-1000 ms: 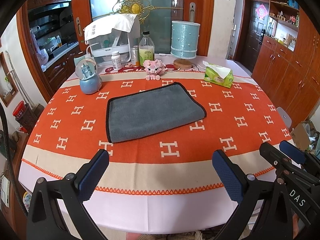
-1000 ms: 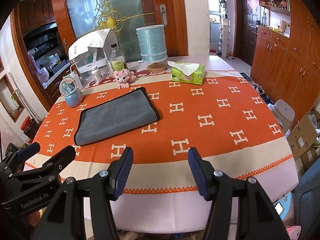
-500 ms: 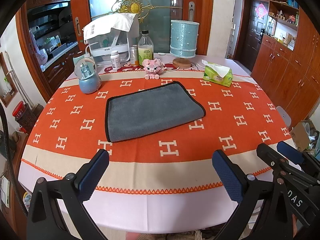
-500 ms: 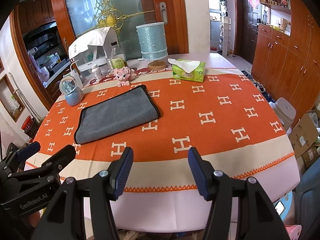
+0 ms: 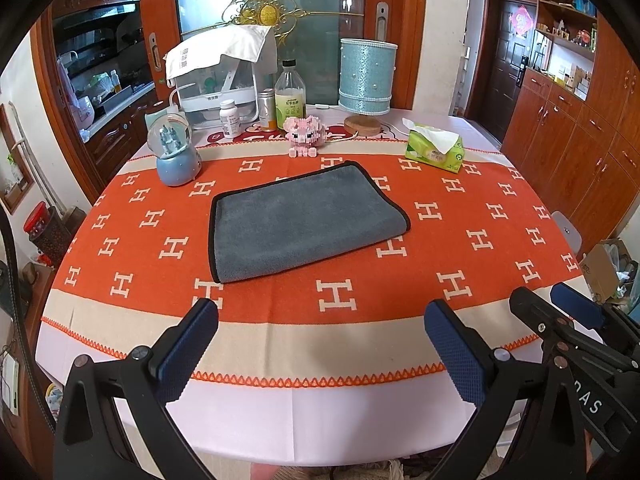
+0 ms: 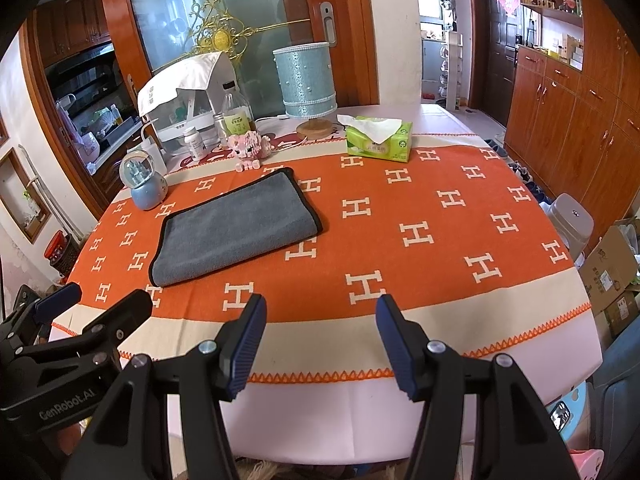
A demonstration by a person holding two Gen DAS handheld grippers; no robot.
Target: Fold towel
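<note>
Wooden cabinets and a glass door with gold scrollwork stand behind a round tabletop (image 5: 120,364) covered by an orange cloth printed with white H letters. On it, left of centre, the grey towel (image 5: 304,220) lies flat with a black-bound hem; its rounded near edge suggests it is already doubled once, though I cannot be sure. Both grippers hang off the near edge of the tabletop, well apart from the towel: the left gripper (image 5: 320,340) with its fingers wide apart and empty, the right gripper (image 6: 320,340) likewise spread and holding nothing.

To fold well, I would bring each gripper to one corner of a short side, pinch all layers of the hem together, lift just enough to clear the cloth, and lay that side square on the opposite one. The snow globe (image 5: 175,152) and pink block pig (image 5: 305,133) stand along the far edge, so the carry should stay low and short.

Readable writing: "GenRobot.AI" on the left gripper's body in the right wrist view, and "DAS" on the right gripper in the left wrist view. Bottle and tissue-pack labels are too small to read.
</note>
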